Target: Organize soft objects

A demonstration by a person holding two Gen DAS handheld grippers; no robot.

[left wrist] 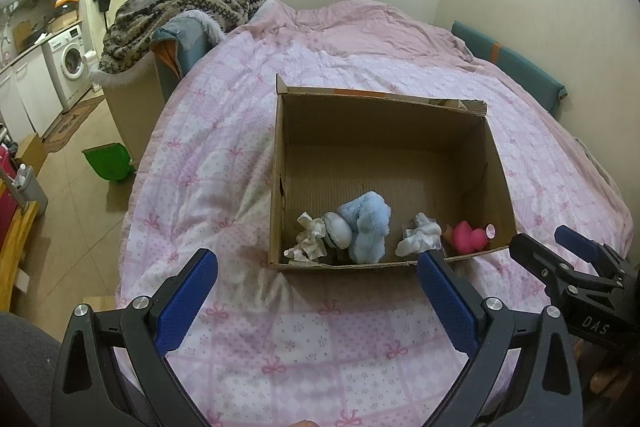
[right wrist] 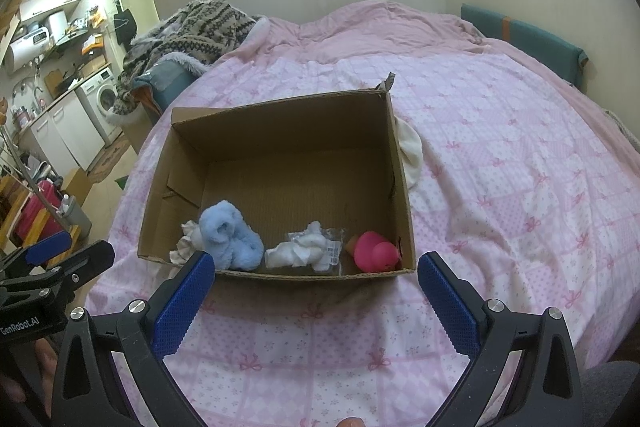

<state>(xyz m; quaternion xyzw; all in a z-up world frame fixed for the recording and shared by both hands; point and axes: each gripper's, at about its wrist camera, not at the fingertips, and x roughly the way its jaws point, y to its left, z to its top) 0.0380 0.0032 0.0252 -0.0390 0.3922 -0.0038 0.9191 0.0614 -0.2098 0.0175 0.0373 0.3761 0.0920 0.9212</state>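
A light blue plush toy (left wrist: pixel 366 227) lies inside the open cardboard box (left wrist: pixel 400 123), against the box's near wall and toward its left half. Touching the plush on its left is a crumpled cream-coloured cloth (left wrist: pixel 308 237); from the right wrist view only a corner of that cloth (right wrist: pixel 185 243) shows past the plush (right wrist: pixel 230 237). To the right of the plush, apart from it, sits a bunched white cloth (left wrist: pixel 420 234), which the right wrist view shows with a clear plastic wrapper bearing a printed label (right wrist: pixel 330 251) around or beside it. In the near right corner of the box is a pink rubber duck (right wrist: pixel 376 251), also seen from the left wrist (left wrist: pixel 468 237). The far half of the box floor is bare corrugated board. The box (right wrist: pixel 280 119) rests on a bed covered by a pink-and-white quilt with bow prints (right wrist: pixel 500 167), and a white soft item (right wrist: pixel 412 151) peeks out from behind the box's right wall, touching it. Both grippers hover above the quilt just in front of the box's near edge: the left gripper (left wrist: pixel 318 303) has its blue-padded fingers spread wide and holds nothing, and the right gripper (right wrist: pixel 316 303) is likewise spread wide and empty. Beyond the bed's far left corner a patterned knit blanket (left wrist: pixel 180 7) is heaped over a chair, and further left stands a washing machine (left wrist: pixel 70 61).
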